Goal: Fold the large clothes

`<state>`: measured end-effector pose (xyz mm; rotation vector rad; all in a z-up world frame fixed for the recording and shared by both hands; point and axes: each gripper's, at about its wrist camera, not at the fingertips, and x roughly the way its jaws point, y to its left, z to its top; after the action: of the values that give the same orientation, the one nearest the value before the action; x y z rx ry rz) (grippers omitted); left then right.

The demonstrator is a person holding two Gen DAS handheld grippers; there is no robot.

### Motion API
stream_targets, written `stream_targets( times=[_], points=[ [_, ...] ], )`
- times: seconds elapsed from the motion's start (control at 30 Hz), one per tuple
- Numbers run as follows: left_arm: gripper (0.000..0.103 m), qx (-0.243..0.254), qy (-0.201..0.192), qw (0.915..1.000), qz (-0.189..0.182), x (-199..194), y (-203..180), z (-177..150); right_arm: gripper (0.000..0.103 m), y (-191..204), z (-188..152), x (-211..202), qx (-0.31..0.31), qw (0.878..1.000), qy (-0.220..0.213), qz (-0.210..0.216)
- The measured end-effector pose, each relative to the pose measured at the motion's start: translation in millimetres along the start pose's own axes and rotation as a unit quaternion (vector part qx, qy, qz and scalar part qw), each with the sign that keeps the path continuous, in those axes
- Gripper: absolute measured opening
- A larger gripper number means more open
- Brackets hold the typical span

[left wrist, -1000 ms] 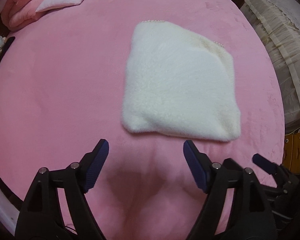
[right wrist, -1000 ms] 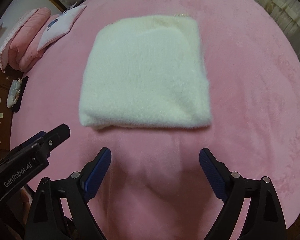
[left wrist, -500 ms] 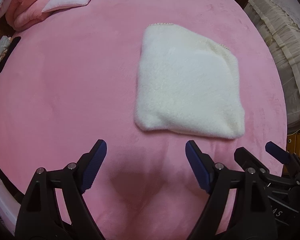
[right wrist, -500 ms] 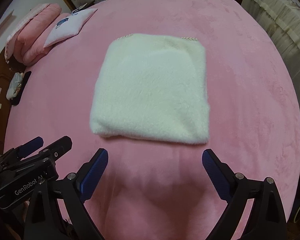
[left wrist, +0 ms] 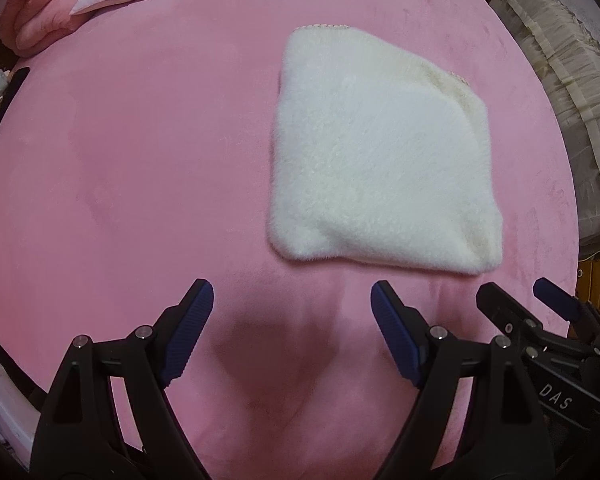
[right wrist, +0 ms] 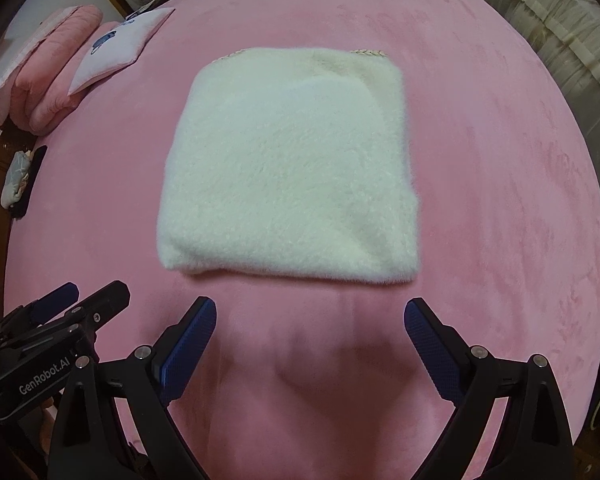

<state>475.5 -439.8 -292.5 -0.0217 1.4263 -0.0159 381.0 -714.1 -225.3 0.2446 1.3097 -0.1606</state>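
Observation:
A white fluffy garment [left wrist: 380,160] lies folded into a thick square on the pink bed cover [left wrist: 140,160]; in the right wrist view it fills the centre [right wrist: 292,168]. My left gripper [left wrist: 292,300] hovers open over bare cover just short of the garment's near edge, nothing between its blue pads. My right gripper [right wrist: 310,316] is also open and empty, close in front of the same edge. Each gripper shows in the other's view: the right one at lower right [left wrist: 540,320], the left one at lower left [right wrist: 60,320].
Pink folded bedding [right wrist: 48,76] and a pale cushion [right wrist: 116,48] lie at the far left of the bed. A small grey item on a dark strip [right wrist: 20,176] sits at the left edge. Cream ruffled fabric [left wrist: 572,80] borders the right side.
Both grippers have drawn back from the garment and shifted sideways; it sits further right in the left view and looks smaller and more centred in the right view. The garment itself has not moved.

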Motion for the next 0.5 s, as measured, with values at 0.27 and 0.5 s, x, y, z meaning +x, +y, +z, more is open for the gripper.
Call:
stream_targets(
  times=[0.27,0.5],
  points=[
    [0.079,0.007,0.004,1.0,0.0,8.1,-12.8,28.8,0.096,-3.3,23.7,5.9,0.008,1.0,-0.005,-0.003],
    [0.079,0.005,0.008,0.9999,-0.007,28.9,-19.1,64.0,0.096,-11.5,49.8,22.1,0.023,1.0,-0.01,0.004]
  ],
)
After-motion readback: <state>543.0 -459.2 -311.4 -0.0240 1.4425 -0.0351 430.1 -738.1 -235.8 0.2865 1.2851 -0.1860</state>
